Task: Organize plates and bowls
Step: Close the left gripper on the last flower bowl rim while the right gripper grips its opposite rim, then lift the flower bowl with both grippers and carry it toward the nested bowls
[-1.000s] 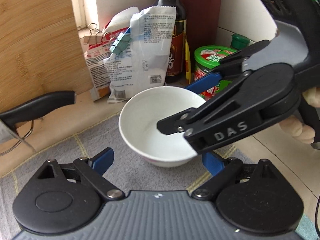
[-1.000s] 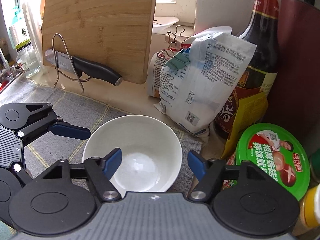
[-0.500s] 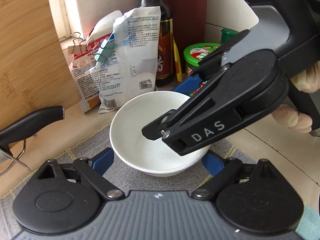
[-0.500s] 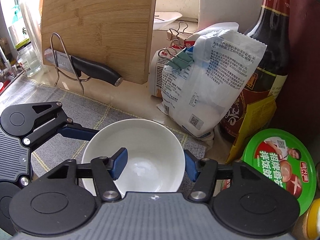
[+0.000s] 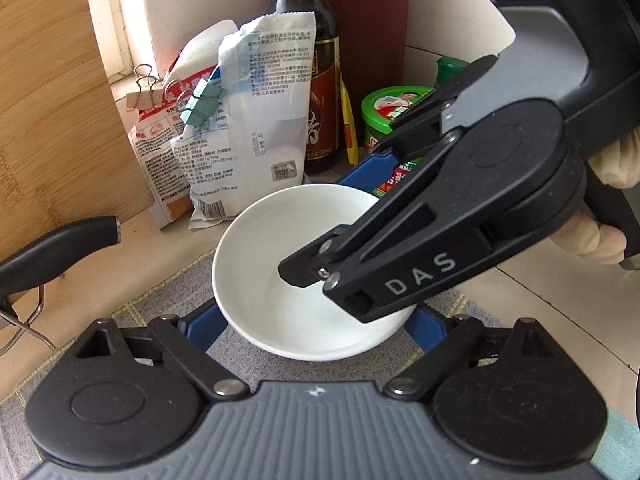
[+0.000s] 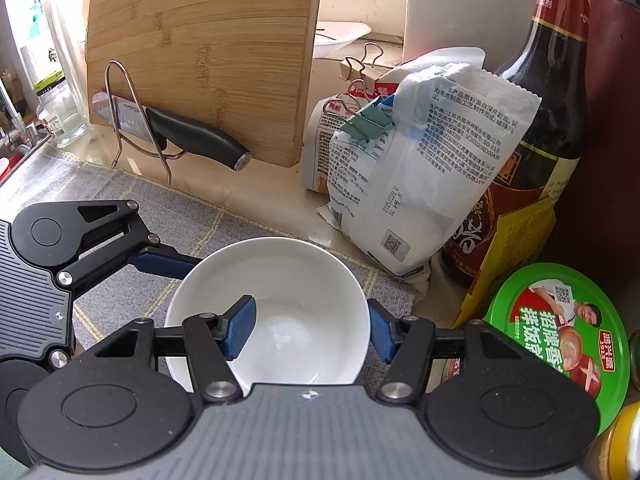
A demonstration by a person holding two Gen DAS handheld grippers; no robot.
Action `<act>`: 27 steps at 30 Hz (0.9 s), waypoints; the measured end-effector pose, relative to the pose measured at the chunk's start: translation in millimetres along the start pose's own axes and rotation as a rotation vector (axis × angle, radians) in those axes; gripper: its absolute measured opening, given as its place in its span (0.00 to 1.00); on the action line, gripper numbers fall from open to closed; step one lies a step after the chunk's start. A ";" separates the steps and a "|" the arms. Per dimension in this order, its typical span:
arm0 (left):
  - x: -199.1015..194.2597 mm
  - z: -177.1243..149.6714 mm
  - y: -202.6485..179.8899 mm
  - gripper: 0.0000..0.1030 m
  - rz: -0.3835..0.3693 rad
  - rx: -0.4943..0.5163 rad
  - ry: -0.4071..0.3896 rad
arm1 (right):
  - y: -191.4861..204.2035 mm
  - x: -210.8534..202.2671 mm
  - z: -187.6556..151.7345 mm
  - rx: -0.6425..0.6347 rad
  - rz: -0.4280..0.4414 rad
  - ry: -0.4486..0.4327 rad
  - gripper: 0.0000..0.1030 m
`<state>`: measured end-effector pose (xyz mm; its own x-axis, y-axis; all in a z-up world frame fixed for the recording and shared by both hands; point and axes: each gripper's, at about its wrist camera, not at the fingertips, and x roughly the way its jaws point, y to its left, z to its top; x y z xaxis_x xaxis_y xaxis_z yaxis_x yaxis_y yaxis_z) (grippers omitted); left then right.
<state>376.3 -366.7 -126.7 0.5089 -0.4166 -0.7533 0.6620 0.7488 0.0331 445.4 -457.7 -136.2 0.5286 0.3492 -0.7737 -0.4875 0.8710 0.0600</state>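
Round white ceramic bowl (image 6: 276,304) sits upright and empty on a grey woven mat with thin yellow grid lines (image 6: 168,216), at the mat's far right corner, on the beige surface (image 6: 272,196).

Right hand-held gripper (image 6: 310,330): clenched on the bowl's right wall. One blue pad sits inside the bowl and the other outside, with the rim between them.

Left hand-held gripper (image 5: 316,326): jaws spread wide, one blue finger (image 5: 202,328) on each side of the bowl's near half. Whether the pads touch the wall cannot be told. In the right wrist view one of its blue fingers reaches to the bowl's left rim.

Behind the bowl, just beside the mat corner: a white printed plastic bag shut with a green binder clip (image 6: 424,168), leaning on a second printed bag. To the right stand a dark glass sauce bottle (image 6: 536,148) and a jar with a green printed lid (image 6: 556,332).

Further left, a bamboo cutting board (image 6: 204,52) leans upright; a black-handled knife (image 6: 188,136) rests in a wire rack in front of it.
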 end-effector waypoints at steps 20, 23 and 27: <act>-47.3 -18.3 -14.6 0.90 0.033 -0.056 -0.006 | 31.4 -30.9 -6.4 -0.060 0.043 -0.008 0.63; -58.0 -24.5 -18.0 0.90 0.039 -0.067 -0.003 | 40.6 -39.0 -8.9 -0.076 0.052 -0.011 0.63; -72.4 -33.1 -20.6 0.90 0.048 -0.082 -0.001 | 52.5 -51.3 -13.0 -0.097 0.070 -0.019 0.63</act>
<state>307.5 -334.9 -94.6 0.5396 -0.3795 -0.7516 0.5894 0.8077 0.0154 383.6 -434.3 -101.5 0.5033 0.4153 -0.7578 -0.5885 0.8069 0.0514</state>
